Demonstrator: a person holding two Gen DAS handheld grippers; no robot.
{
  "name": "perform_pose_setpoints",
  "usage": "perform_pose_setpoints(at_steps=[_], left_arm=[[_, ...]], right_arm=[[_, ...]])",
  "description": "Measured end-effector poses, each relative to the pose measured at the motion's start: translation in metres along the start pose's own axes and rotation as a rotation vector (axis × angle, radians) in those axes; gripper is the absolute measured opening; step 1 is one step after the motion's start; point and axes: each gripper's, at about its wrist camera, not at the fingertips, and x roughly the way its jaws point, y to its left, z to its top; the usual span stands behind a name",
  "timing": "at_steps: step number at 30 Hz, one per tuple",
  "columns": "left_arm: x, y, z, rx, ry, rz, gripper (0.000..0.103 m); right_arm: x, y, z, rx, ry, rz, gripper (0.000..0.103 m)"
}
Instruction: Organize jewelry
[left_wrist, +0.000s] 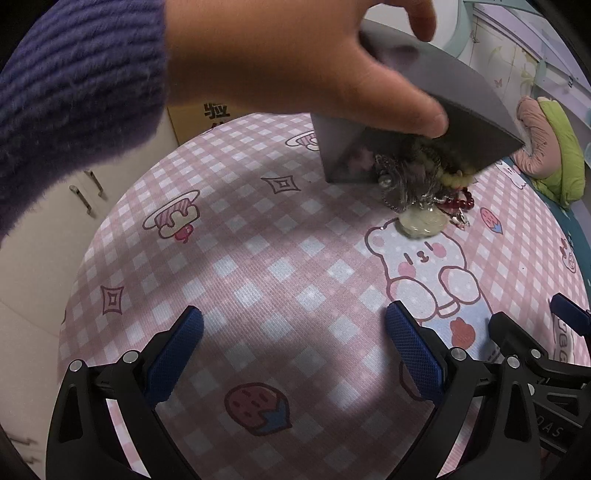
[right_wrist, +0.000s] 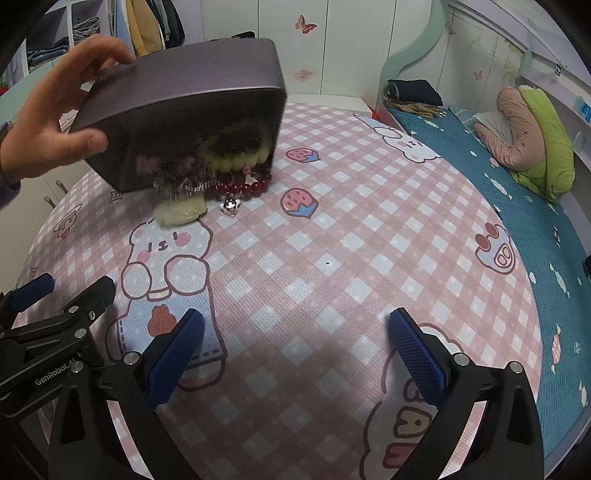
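A bare hand (left_wrist: 295, 62) (right_wrist: 48, 122) tips a grey metal tin (left_wrist: 443, 92) (right_wrist: 177, 96) on its side over the table. Jewelry spills from its mouth: silver chains (left_wrist: 402, 184) (right_wrist: 177, 181), a pale green bead bracelet (left_wrist: 458, 179) (right_wrist: 236, 157), a dark red bead bracelet (left_wrist: 460, 203) (right_wrist: 240, 188), a pale jade pendant (left_wrist: 421, 223) (right_wrist: 181, 214) and a small silver charm (right_wrist: 229, 205). My left gripper (left_wrist: 295, 332) and right gripper (right_wrist: 295, 332) are both open and empty, low over the near table, apart from the pile.
The round table has a pink checked cloth (left_wrist: 258, 258) (right_wrist: 351, 240) with cartoon prints. A bed with a teal cover (right_wrist: 517, 206) and a green and pink bundle (right_wrist: 532, 136) lies to the right. White cupboards (left_wrist: 55, 206) stand to the left.
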Motion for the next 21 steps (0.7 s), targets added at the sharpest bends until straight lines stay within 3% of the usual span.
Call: perform_pose_setpoints(at_steps=[21], left_arm=[[0.0, 0.0003, -0.0001, 0.0, 0.0, 0.0, 0.096]], right_arm=[[0.0003, -0.0011, -0.0001, 0.0, 0.0, 0.0, 0.098]])
